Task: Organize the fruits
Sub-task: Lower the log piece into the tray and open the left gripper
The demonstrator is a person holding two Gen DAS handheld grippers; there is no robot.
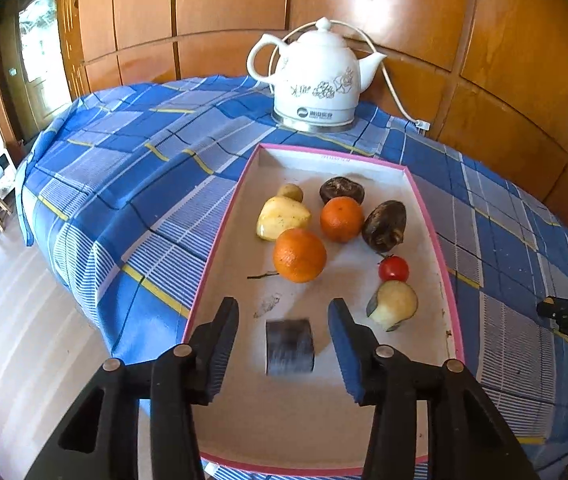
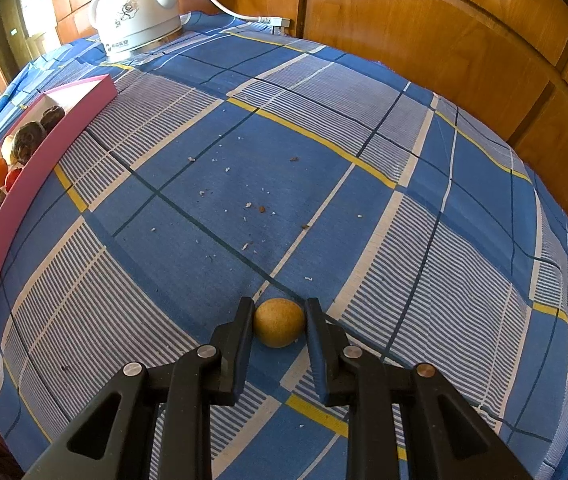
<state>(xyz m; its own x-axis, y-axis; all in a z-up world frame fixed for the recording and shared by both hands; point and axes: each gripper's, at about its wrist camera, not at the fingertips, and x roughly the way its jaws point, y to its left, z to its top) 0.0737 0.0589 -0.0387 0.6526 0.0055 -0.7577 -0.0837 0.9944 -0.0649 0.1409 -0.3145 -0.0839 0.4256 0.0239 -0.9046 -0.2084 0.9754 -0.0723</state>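
A pink-rimmed white tray [image 1: 432,216] holds two oranges [image 1: 300,255], a yellow pear-like fruit [image 1: 282,217], a small yellow-brown fruit [image 1: 291,192], two dark fruits [image 1: 385,225], a red tomato [image 1: 393,268], a cut pale fruit [image 1: 393,305] and a dark blurred block [image 1: 289,345]. My left gripper [image 1: 284,344] is open over the tray's near end, with the block between its fingers. My right gripper [image 2: 279,334] sits on the tablecloth with its fingers against both sides of a small round yellow-brown fruit [image 2: 279,322]. The tray also shows at the left of the right wrist view [image 2: 24,184].
A white ceramic kettle [image 1: 316,80] with a cord stands behind the tray on the blue checked tablecloth [image 1: 132,184]. Wooden wall panels [image 2: 444,40] close off the back and right. Crumbs [image 2: 248,205] dot the cloth. The table's left edge drops to the floor [image 1: 12,320].
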